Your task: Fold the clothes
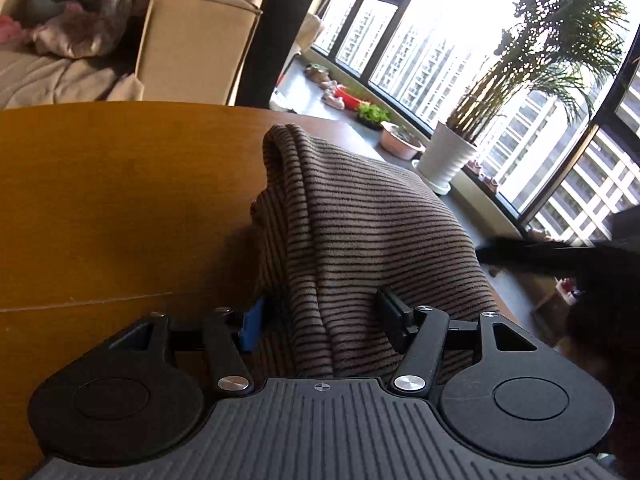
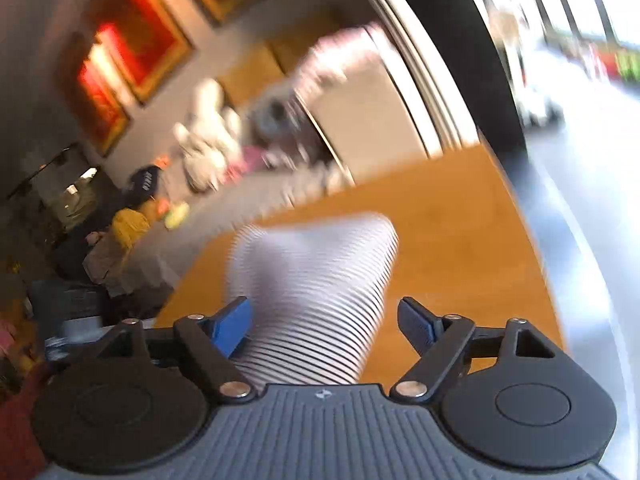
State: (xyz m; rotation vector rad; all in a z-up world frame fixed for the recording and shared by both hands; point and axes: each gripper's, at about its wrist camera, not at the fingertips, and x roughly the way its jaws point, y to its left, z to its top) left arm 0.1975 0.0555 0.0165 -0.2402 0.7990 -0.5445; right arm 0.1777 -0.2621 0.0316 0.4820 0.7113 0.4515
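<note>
A brown knit garment with thin dark stripes (image 1: 360,220) lies bunched in folds on the wooden table (image 1: 120,200), its far end humped up. My left gripper (image 1: 322,324) is open over its near end. The cloth runs between the blue pad (image 1: 252,328) and the black pad (image 1: 394,320), and neither pad squeezes it. The right wrist view is blurred. There the same striped garment (image 2: 316,272) lies on the table (image 2: 460,240) under my right gripper (image 2: 324,326), which is open wide with its fingers clear of the cloth.
A beige sofa (image 1: 192,40) heaped with clothes stands beyond the table's far edge. A black pillar (image 1: 276,32), a windowsill with small pots and a palm in a white pot (image 1: 446,156) are to the right. A dark blurred shape (image 1: 560,256) crosses the right edge.
</note>
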